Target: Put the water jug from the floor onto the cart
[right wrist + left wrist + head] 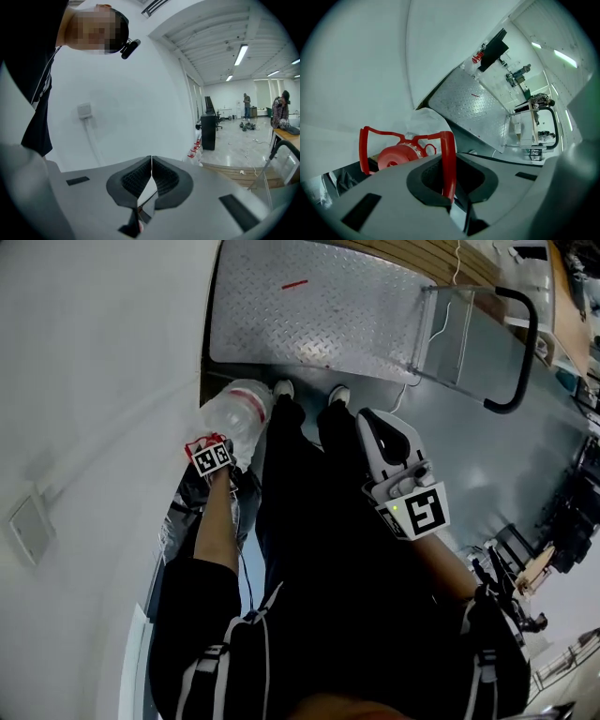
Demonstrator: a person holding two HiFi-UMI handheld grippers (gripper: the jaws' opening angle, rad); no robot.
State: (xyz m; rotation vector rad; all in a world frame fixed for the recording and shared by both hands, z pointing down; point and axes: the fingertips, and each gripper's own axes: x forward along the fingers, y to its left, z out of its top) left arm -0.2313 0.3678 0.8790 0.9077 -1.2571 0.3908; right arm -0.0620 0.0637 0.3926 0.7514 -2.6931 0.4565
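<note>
My left fingers (pixel 419 185) are pinched tight on the thin red handle (pixel 448 154) of the water jug (pixel 238 413). The jug hangs by the wall, just short of the cart (pixel 319 315). My right fingers (pixel 133 180) are pressed together on nothing. I think the heavy jug could swing and slip out, or bump the cart's edge.

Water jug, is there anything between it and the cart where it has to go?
Nothing visible. The water jug, gripped by its red handle in the left tongs, is just short of the cart, which looks bare apart from a small red mark.
</note>
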